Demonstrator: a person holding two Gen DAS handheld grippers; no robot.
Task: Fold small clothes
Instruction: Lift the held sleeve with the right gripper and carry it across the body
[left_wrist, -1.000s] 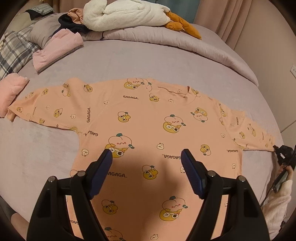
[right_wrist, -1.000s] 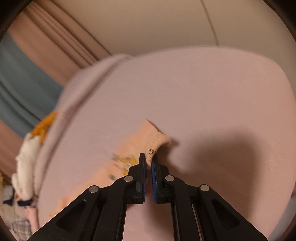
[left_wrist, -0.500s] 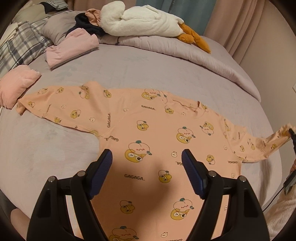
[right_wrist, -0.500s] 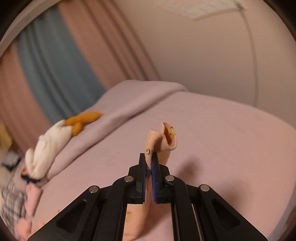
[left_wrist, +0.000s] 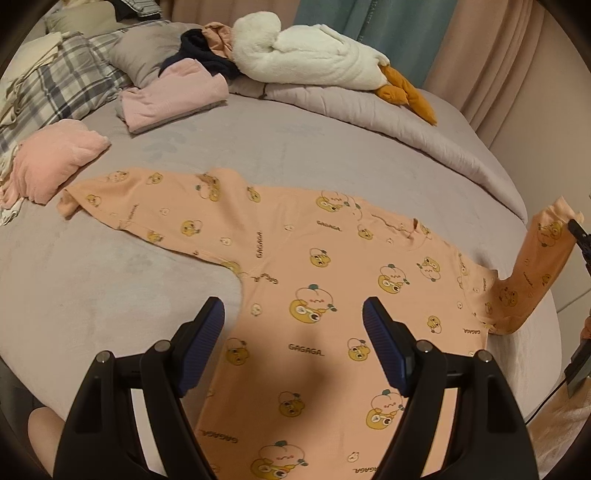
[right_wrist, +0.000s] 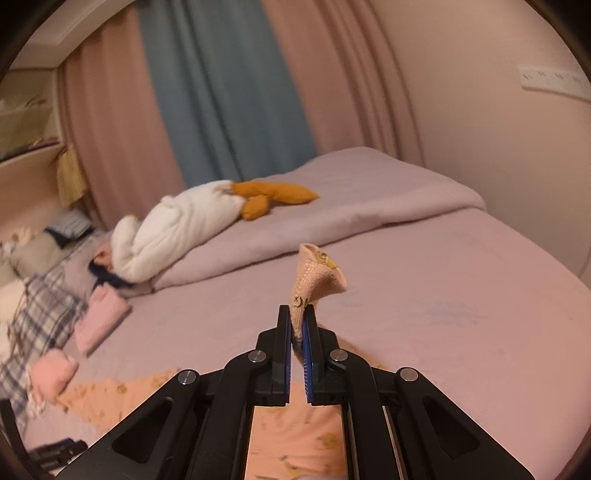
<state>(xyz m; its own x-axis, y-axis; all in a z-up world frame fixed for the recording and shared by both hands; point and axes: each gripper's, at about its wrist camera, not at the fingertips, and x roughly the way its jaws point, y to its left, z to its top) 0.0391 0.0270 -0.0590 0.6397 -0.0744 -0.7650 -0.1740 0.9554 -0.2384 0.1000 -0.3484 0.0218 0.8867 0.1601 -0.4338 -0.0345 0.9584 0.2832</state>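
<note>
Our right gripper (right_wrist: 297, 321) has its blue pads pinched tight on the ribbed cuff (right_wrist: 314, 275) of the peach shirt (left_wrist: 332, 295), and that cuff stands up past the fingertips, curled over at the top. The sleeve it belongs to hangs lifted off the bed (left_wrist: 92, 277) at the shirt's far right side, rising from the shoulder to the clamp. Our left gripper (left_wrist: 293, 325) hovers with its jaws spread wide and nothing between them – below them lies the shirt's chest, printed with cartoon faces and the word GAGAGA. The shirt lies flat, its other sleeve stretched out to its left. Just beyond that sleeve's end sits a folded pink bundle (left_wrist: 51, 162); further behind the shirt lies a second folded pink garment (left_wrist: 173, 96), and behind that a white plush goose (left_wrist: 314, 59) with orange feet – it rests on a rolled quilt (left_wrist: 406, 125) well beyond the shirt's collar
</note>
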